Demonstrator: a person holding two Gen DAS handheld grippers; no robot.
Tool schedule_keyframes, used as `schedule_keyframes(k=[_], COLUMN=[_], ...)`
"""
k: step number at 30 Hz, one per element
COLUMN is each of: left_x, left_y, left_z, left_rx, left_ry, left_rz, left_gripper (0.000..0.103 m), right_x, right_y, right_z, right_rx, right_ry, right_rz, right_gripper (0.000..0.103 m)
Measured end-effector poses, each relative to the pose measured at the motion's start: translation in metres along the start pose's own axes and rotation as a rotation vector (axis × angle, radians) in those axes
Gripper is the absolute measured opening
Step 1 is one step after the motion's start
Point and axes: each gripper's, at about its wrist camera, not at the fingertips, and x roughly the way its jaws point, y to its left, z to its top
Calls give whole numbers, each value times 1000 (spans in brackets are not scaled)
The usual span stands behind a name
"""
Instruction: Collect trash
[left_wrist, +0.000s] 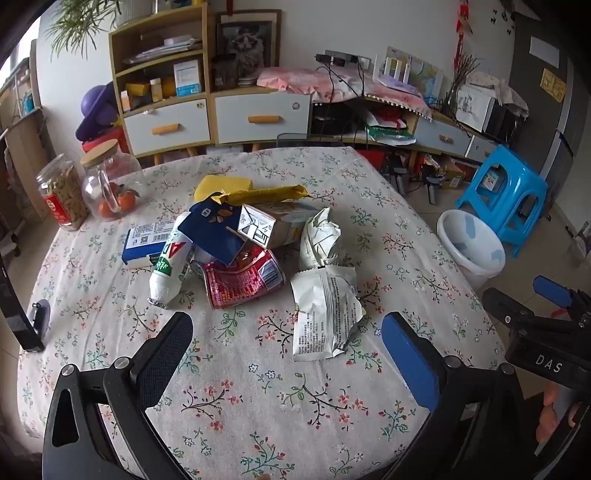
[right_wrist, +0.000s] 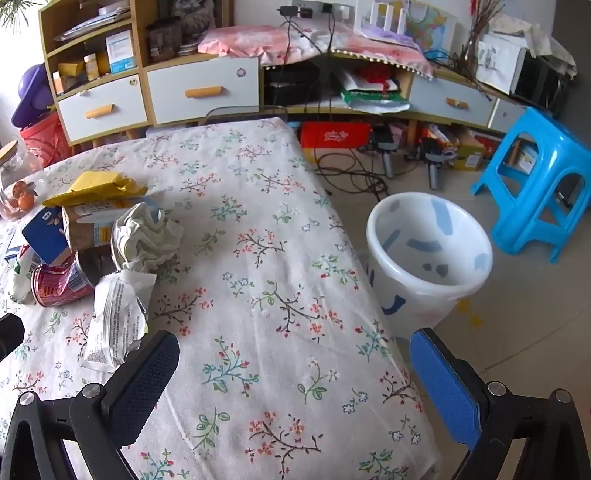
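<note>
Nothing has been picked up yet, so this looks like the opening step: choosing the first piece of trash and reaching for it. The trash sits in a loose heap near the middle of the table (left_wrist: 258, 406), which is covered by a floral cloth, and the white bin (right_wrist: 428, 258) stands on the floor just beside the table's right edge, apparently empty apart from its printed blue marks. Nearest the left gripper (left_wrist: 288, 354) is a white printed wrapper (left_wrist: 325, 317), lying flat and apart from both fingers; behind it are a crumpled white paper bag (left_wrist: 321, 236), a crushed red can (left_wrist: 243, 280), a squeezed white bottle (left_wrist: 170, 266), a dark blue packet (left_wrist: 218, 229), a small carton (left_wrist: 269, 221) and a yellow wrapper (left_wrist: 266, 194). The left gripper's fingers are spread wide and hold nothing, hovering over bare cloth. The right gripper (right_wrist: 295, 376) is likewise wide apart and empty, its dark left finger (right_wrist: 144, 387) close to the near corner of the white printed wrapper (whether it touches I cannot tell). The next move probably calls for lowering one gripper over that wrapper, closing on its puffed middle rather than a thin edge, then carrying it to the bin. The thin film may slip or crumple under the pinch.
</note>
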Motion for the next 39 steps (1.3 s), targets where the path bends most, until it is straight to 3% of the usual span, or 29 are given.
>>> schedule_keyframes(k=[39], left_x=[7], left_y=[1], left_z=[-6], left_rx=[-4], left_ry=[18], left_rz=[-12], left_gripper=[103], right_x=[2], right_y=[0], right_z=[-1], right_rx=[11], right_ry=[2], right_rz=[-4], right_gripper=[103])
